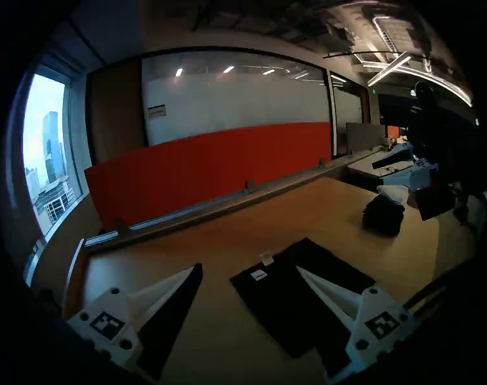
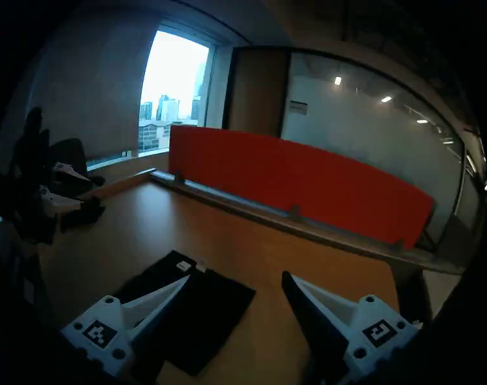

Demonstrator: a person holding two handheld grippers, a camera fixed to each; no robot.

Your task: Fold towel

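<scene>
Wooden worktop (image 1: 275, 218), black towel (image 1: 275, 301) lying flat.
Left tongs (image 1: 248, 267) and right tongs (image 2: 235, 276) hang open, flanking it, likely ready to pinch corners.

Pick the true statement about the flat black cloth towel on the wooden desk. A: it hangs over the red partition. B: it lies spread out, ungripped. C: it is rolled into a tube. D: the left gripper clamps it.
B: the black towel lies flat on the wooden desk, while the left gripper and right gripper hover open above it, holding nothing.
</scene>
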